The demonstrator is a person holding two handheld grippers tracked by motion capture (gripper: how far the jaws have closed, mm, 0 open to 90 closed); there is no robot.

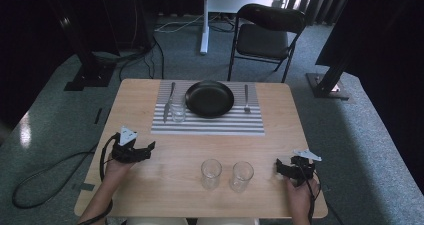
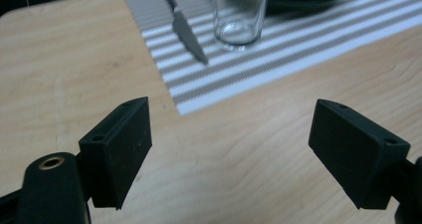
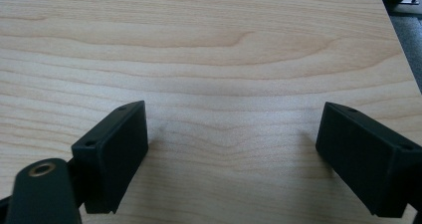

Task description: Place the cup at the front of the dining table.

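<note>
- The left gripper [image 1: 150, 146], jaws spread and empty, sits left of the striped placemat [image 1: 207, 126].
- One glass [image 1: 177, 112] already stands on the placemat beside the knife [image 1: 169, 102].
- Two glasses [image 1: 211, 173] wait before the placemat, apparently unplaced.
- The right gripper [image 1: 279, 168], right of them, is released too.

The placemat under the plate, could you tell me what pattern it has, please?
The placemat has grey and white stripes, clearest in the left gripper view.
</note>
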